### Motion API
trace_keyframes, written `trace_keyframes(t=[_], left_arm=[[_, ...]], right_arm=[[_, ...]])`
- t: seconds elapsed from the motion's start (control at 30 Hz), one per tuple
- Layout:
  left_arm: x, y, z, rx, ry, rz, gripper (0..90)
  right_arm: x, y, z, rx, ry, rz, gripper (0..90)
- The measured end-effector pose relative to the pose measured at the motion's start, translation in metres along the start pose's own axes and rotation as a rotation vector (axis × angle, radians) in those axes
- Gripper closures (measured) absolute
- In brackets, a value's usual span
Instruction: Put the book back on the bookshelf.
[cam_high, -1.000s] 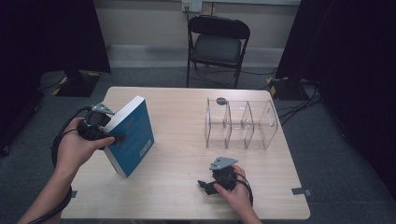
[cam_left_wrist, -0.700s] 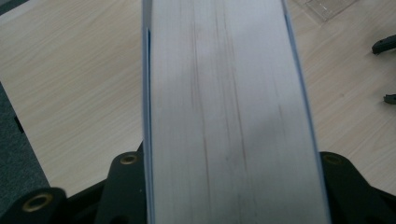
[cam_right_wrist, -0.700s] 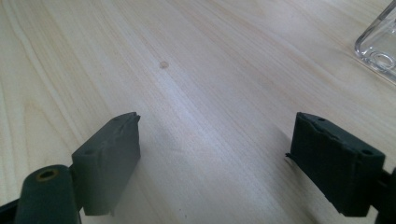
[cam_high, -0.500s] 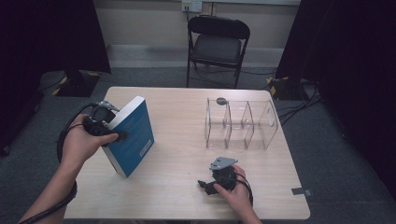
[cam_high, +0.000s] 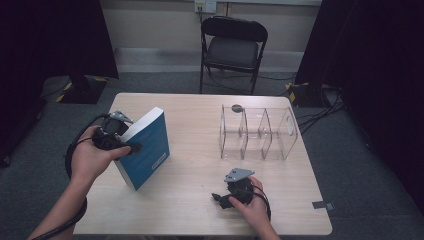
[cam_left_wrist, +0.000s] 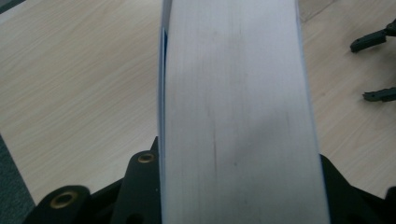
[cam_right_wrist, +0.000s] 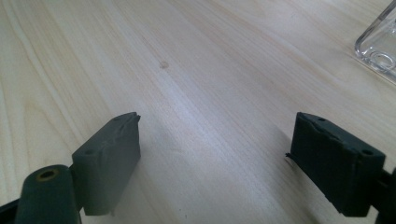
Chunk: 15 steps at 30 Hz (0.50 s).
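A thick blue book (cam_high: 149, 150) stands tilted on its lower edge at the table's left. My left gripper (cam_high: 131, 141) holds it from the left. The jaws have just been closing and are shut across its thickness, one jaw on the blue cover and the other behind it. In the left gripper view the white page edge of the book (cam_left_wrist: 238, 112) runs up between the two black jaws. My right gripper (cam_high: 220, 198) rests near the table's front edge. It stands open (cam_right_wrist: 215, 149) over bare wood with nothing between its fingers.
A clear plastic organiser (cam_high: 257, 132) with three upright compartments stands at the back right of the wooden table (cam_high: 190, 115), with a small dark round thing (cam_high: 236, 107) behind it. A black folding chair (cam_high: 232, 42) stands beyond the far edge.
The left hand has shifted slightly and the book's top has leaned a little to the right. The right hand has stayed where it was.
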<state>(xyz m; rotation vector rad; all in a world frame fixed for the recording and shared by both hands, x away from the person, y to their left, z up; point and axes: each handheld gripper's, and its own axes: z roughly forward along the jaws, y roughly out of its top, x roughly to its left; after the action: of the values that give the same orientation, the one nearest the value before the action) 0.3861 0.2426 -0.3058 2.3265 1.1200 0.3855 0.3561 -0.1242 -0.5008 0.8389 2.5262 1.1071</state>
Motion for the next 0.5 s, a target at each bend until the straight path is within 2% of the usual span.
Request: trace_keyframes(t=[0.17,0.27,0.33,0.5], left_arm=[[-0.008,0.004,0.0,-0.013,-0.072,0.001,61.2],[-0.017,0.008,-0.003,-0.022,-0.096,0.032,61.3],[-0.026,0.012,-0.006,-0.012,-0.115,0.067,61.2],[-0.047,0.014,-0.01,-0.024,-0.141,0.122,61.2]], right_arm=[[0.0,0.0,0.0,0.0,0.0,0.0,14.8],[0.0,0.0,0.0,0.001,0.0,0.0,14.8],[0.0,0.0,0.0,0.0,-0.001,-0.001,14.8],[0.0,0.0,0.0,0.002,-0.003,0.003,14.9]])
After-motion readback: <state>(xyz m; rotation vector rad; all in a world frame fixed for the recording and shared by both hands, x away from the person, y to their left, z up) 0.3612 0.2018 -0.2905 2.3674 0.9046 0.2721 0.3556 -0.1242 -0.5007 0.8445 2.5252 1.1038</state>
